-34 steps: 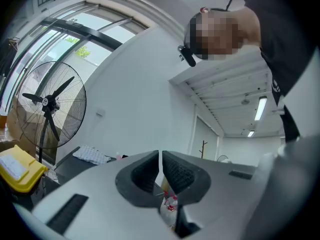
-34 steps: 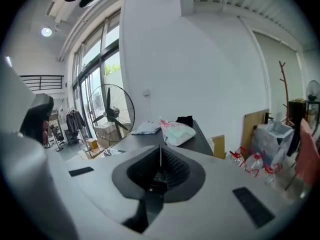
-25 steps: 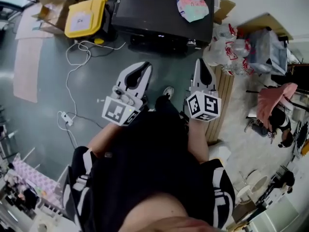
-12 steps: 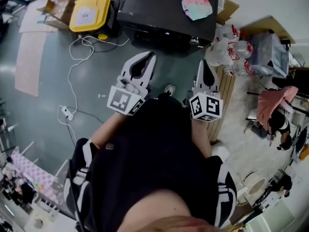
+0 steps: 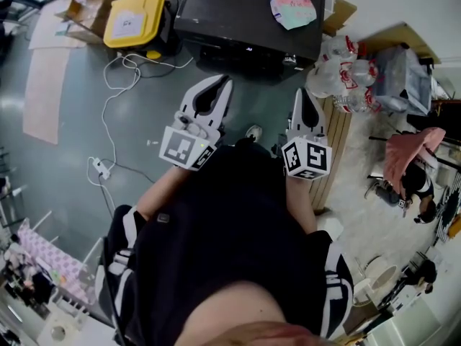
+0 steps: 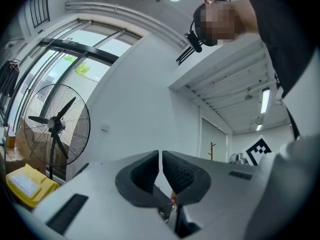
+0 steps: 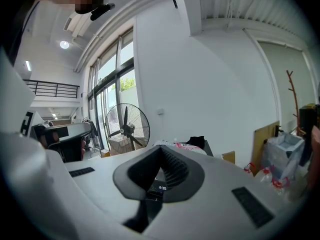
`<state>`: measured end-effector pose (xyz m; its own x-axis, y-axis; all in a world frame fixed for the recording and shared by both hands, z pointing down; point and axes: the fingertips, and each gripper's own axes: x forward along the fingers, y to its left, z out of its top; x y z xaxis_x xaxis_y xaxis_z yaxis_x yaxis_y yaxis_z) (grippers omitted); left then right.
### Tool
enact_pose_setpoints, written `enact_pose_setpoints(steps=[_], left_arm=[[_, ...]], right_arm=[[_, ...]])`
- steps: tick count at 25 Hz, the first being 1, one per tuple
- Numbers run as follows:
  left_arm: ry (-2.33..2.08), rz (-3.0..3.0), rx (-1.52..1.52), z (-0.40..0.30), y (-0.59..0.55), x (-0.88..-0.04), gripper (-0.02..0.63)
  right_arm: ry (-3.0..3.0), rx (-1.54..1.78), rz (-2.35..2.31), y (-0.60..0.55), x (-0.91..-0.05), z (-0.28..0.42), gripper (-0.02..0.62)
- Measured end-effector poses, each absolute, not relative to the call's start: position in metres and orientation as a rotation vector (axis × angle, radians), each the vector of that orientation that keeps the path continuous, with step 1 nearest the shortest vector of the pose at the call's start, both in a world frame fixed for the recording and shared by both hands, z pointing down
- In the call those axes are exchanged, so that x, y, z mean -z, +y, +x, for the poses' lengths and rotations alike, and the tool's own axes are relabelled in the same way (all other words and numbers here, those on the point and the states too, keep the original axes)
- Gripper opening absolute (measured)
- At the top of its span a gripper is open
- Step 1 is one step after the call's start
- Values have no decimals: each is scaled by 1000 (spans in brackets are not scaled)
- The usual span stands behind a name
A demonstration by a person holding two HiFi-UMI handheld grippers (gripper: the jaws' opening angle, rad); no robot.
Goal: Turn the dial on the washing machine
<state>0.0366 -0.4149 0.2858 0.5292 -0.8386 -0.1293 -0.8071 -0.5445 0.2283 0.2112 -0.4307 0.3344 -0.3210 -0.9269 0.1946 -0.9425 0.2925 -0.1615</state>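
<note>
The washing machine [image 5: 245, 20] is a black box on the grey floor at the top of the head view; I cannot make out its dial. A lit display [image 7: 161, 187] on its front shows just behind the right jaws. My left gripper [image 5: 218, 83] [image 6: 160, 156] is held in the air in front of the machine's lower left part, its tips together with nothing between them. Beside it, my right gripper [image 5: 302, 94] [image 7: 161, 151] points at the machine's right front corner, shut and empty. Neither touches the machine.
A colourful bag [image 5: 288, 2] lies on top of the machine. A yellow box [image 5: 133, 20] stands to its left, with a white cable [image 5: 115, 85] and a power strip [image 5: 97, 168] on the floor. Plastic bags [image 5: 346, 74] and a wooden board [image 5: 333, 146] are at right. A standing fan [image 6: 55, 126] stands by the windows.
Both grippers have risen slightly toward the machine over the last second. They have hardly moved in the last half second, and both stay shut.
</note>
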Motion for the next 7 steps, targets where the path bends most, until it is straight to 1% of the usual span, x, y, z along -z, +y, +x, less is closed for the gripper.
enact_pose_setpoints(steps=[7], left_arm=[[-1415,2623,329,36,-416,-290,41]], right_arm=[[-2471,-388,1794,-432,-341,210,25]])
